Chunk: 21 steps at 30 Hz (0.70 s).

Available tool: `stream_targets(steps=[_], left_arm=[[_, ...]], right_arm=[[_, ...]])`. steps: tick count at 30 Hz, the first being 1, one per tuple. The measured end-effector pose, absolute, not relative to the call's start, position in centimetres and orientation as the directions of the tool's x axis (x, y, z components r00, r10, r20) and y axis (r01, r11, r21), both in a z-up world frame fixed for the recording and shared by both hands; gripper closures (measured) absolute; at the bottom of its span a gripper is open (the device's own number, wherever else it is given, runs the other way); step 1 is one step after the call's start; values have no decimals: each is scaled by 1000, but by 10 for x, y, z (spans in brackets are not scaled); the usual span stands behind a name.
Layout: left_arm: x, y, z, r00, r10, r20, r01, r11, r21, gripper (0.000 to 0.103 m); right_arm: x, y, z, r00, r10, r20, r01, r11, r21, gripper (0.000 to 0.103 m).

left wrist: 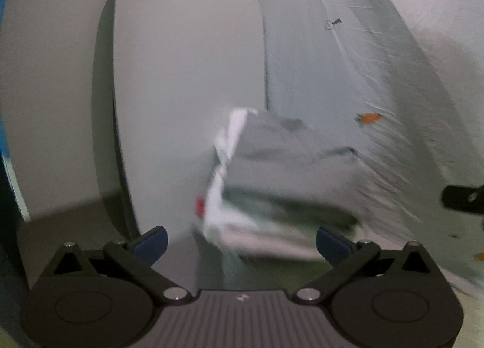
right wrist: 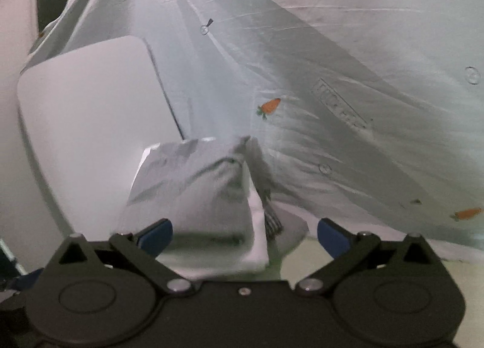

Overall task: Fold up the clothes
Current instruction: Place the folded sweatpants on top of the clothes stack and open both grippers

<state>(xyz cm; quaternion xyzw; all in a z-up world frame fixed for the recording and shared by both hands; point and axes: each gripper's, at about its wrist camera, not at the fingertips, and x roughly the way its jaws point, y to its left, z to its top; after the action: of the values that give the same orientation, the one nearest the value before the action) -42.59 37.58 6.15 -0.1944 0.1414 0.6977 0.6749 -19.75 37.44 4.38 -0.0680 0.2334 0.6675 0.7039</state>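
Both tongs spread wide, nothing held: left gripper [left wrist: 240,240], right gripper [right wrist: 245,234]. Just ahead, folded clothes stack [right wrist: 199,193] on pale green surface [right wrist: 305,252], grey piece on top, white edges showing, blurred. Behind, carrot-print sheet [right wrist: 348,81] loose and creased, white pillow [right wrist: 90,106] at left. Stack reads as folded; sheet's status unclear
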Motion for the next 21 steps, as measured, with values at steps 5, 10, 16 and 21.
stream_targets(steps=[5, 10, 16, 21], left_arm=[[-421, 323, 60, 33, 881, -472, -997, -6, -81, 0], [-423, 274, 58, 56, 875, -482, -996, 19, -81, 0], [-432, 238, 49, 51, 857, -513, -997, 14, -75, 0], [-436, 223, 44, 37, 859, -511, -999, 16, -45, 0]], right_arm=[[-204, 316, 34, 10, 905, -426, -974, 105, 201, 0], [-215, 261, 21, 31, 897, -441, -985, 103, 139, 0], [-227, 220, 5, 43, 887, -460, -990, 100, 99, 0], [-236, 201, -6, 49, 876, -479, -991, 103, 87, 0]])
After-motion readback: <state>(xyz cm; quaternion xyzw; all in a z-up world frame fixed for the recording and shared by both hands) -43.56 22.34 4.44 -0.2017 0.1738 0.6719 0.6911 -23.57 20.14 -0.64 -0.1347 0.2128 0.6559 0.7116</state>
